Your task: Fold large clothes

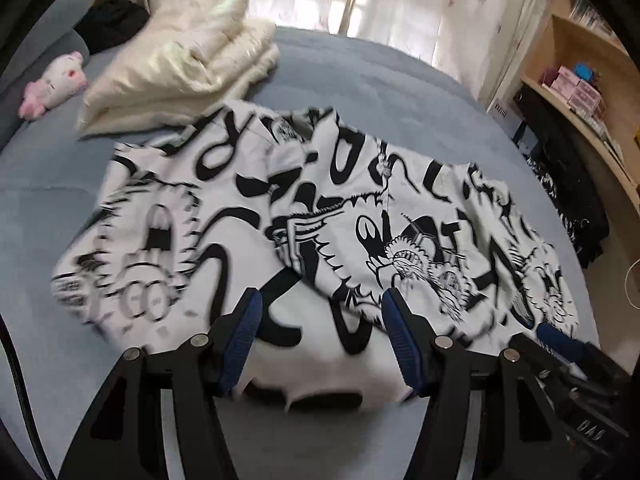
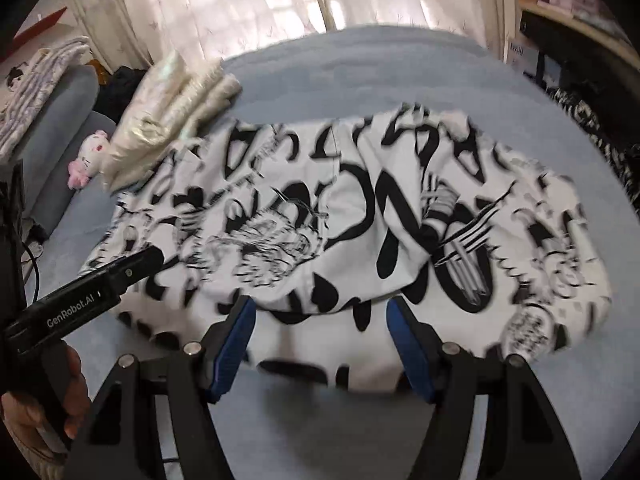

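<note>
Both grippers, left gripper (image 1: pixel 322 312) and right gripper (image 2: pixel 320 316), hang about half open over the near edge of the black-and-white garment (image 1: pixel 320 216), gripping nothing; it lies folded on the blue bed (image 1: pixel 360 80), likely released so the fold settles flat

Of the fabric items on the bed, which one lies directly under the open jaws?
The black-and-white printed garment, spread flat nearest the cameras. The cream folded bedding sits further back, plain and stacked.

Black-and-white printed garment (image 1: pixel 304 216) spread on blue bed (image 1: pixel 400 92), left hand-held gripper (image 1: pixel 322 320) open above it
</note>
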The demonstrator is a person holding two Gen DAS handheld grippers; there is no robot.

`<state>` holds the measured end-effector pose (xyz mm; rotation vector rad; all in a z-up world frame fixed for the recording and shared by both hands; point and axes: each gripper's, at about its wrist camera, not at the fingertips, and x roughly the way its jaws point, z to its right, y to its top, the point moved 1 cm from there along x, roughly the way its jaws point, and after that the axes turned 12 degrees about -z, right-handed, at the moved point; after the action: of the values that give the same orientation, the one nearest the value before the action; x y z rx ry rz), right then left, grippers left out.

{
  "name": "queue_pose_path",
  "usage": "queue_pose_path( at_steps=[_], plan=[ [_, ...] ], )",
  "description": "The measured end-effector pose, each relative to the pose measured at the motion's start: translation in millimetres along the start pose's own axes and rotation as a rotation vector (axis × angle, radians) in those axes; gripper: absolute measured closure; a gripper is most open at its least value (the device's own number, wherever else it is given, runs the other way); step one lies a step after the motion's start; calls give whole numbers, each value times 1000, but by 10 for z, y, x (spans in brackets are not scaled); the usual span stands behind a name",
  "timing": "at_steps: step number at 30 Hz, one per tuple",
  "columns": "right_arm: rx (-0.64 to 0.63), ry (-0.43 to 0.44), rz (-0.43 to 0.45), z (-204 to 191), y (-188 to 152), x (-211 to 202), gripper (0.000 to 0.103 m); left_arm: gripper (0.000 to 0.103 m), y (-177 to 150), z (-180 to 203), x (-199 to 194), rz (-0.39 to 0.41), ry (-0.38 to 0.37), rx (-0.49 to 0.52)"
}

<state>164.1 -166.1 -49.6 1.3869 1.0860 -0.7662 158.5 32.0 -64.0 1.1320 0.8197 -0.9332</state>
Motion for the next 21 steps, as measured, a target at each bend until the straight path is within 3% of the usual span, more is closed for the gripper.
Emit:
queue_pose_path(
  at_steps=[11, 16, 21],
  plan=[
    [-83, 18, 213, -430, -293, -1452, 35, 39, -410, -126, -1128, 101, -49, -1],
    [-113, 31, 225, -585, -406, -1733, 35, 35, -557, -185, -1355, 99, -107, -12],
    [-145, 104, 212, -711, -447, -1762, 35, 28, -604, -292, -1309, 78, -152, -41]
  ],
)
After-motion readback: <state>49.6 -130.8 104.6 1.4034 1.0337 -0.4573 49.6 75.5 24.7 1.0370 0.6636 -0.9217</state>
